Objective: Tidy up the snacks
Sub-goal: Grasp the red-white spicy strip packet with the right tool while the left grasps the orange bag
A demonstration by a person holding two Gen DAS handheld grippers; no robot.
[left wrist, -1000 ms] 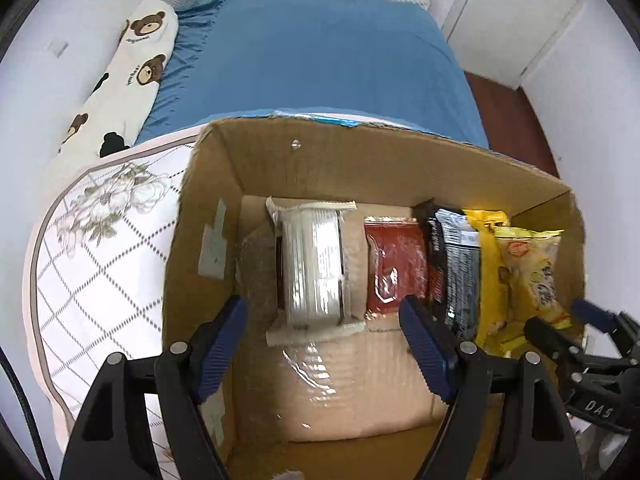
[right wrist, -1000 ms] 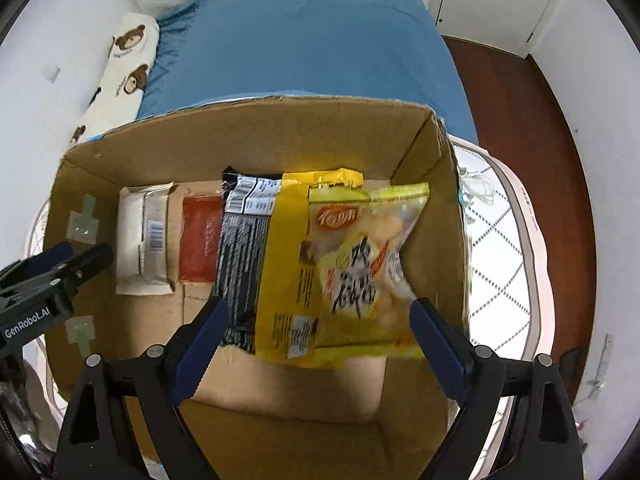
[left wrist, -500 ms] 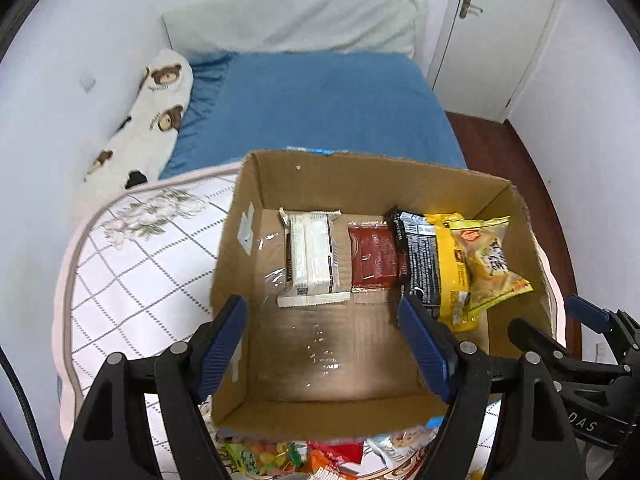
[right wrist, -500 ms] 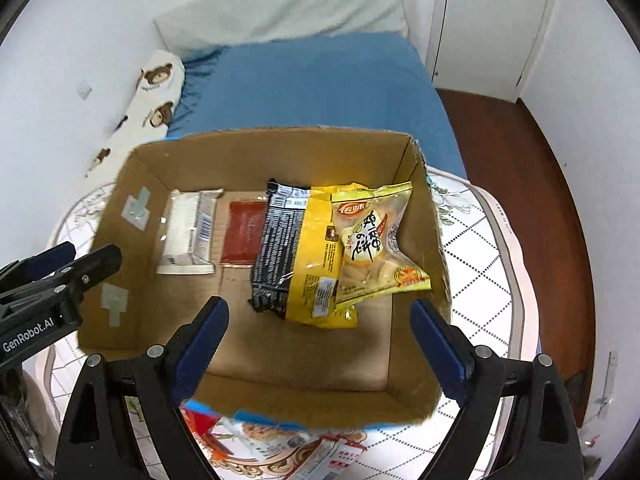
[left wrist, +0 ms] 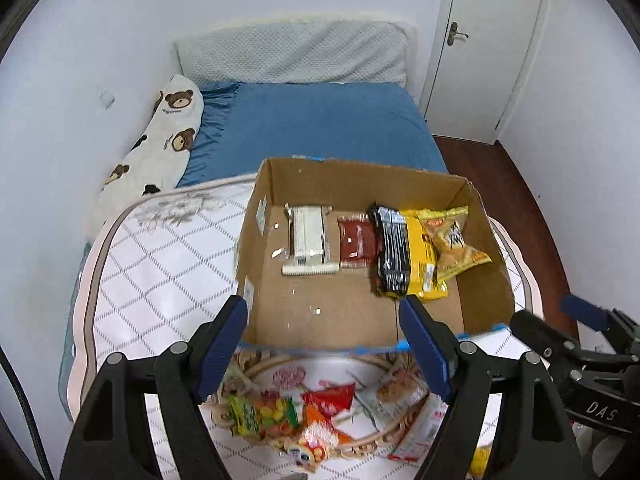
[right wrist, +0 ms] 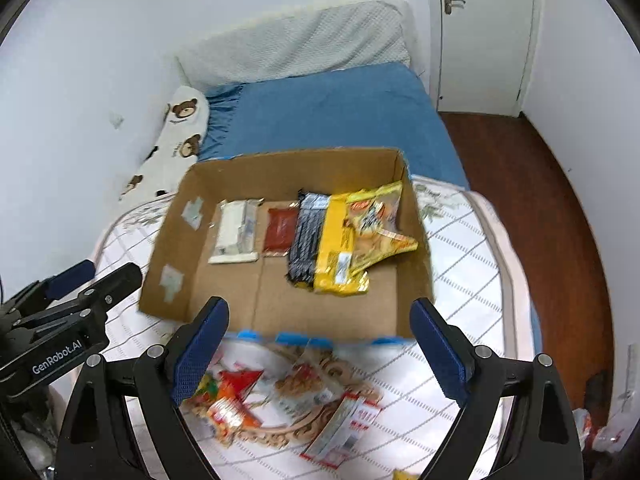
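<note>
An open cardboard box (left wrist: 352, 312) (right wrist: 224, 292) sits on a quilted white mat. Along its far side lie a white pack (left wrist: 307, 242) (right wrist: 236, 236), a red pack (left wrist: 356, 242) (right wrist: 280, 230), a black pack (left wrist: 393, 254) (right wrist: 308, 240) and yellow bags (left wrist: 444, 242) (right wrist: 360, 236). Loose snack packets (left wrist: 320, 408) (right wrist: 280, 396) lie in a heap on the mat in front of the box. My left gripper (left wrist: 326, 346) hovers open and empty above the box's near edge. My right gripper (right wrist: 320, 350) is open and empty too, over the heap.
The mat (left wrist: 160, 264) lies on a bed with a blue sheet (left wrist: 312, 128), a bear-print pillow (left wrist: 160, 144) at the left wall and a white pillow at the head. A white door (left wrist: 488, 40) and dark wood floor (right wrist: 532, 200) are at the right.
Both grippers have pulled up and back out of the box, still open and empty. The box now looks smaller, and the heap of loose packets in front of it has come into view.
</note>
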